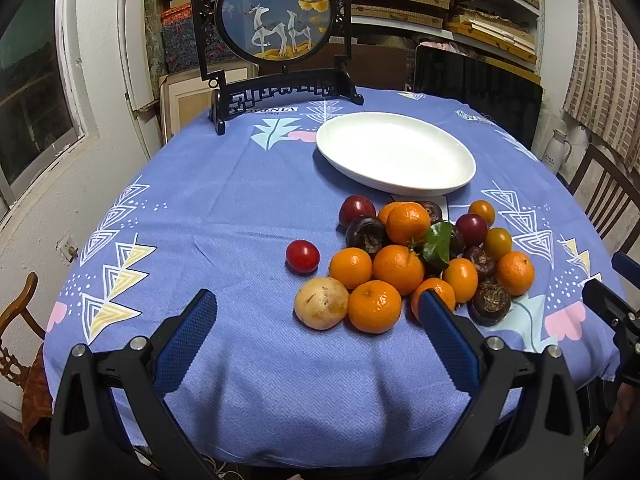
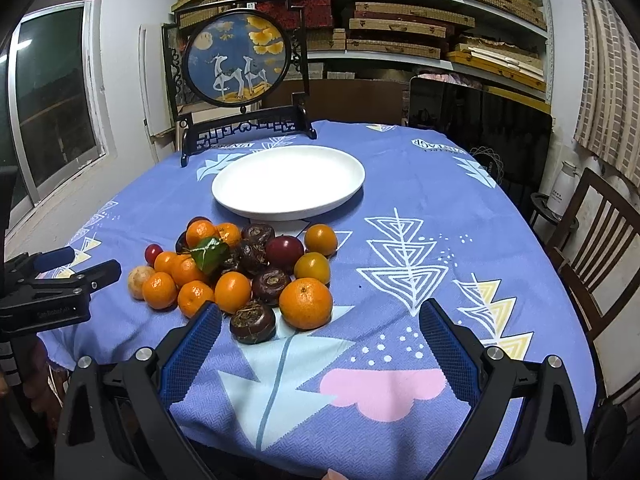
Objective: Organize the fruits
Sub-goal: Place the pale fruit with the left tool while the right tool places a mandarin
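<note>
**Fruit heaped near the table's front edge, white plate bare behind it**

A round table (image 1: 240, 208) under a blue patterned cloth carries a heap of fruit (image 1: 420, 264) toward its near edge, slightly right of centre in the left wrist view. The heap holds orange mandarins (image 1: 398, 269), one with a green leaf (image 1: 438, 245), along with dark brown water chestnuts (image 2: 253, 324), deep red plums (image 2: 285, 252) and a pale yellowish round fruit (image 1: 321, 302) at its near left corner. A small red tomato (image 1: 302, 255) lies just left of the heap, apart from it. Behind the fruit, toward the far edge, sits an oval white plate (image 2: 248, 204) with nothing in it, its near rim close to the rearmost fruit. At the far edge stands a dark-framed round deer screen (image 1: 276, 12).

The left gripper (image 1: 320, 320) hangs above the near edge with its jaws spread wide and nothing between them; its right finger overlaps the front of the heap in view. The right gripper (image 2: 320, 320) is likewise wide open and empty, above the near edge to the right of the heap, with a chestnut and a mandarin (image 2: 306, 302) just past its left finger.
</note>
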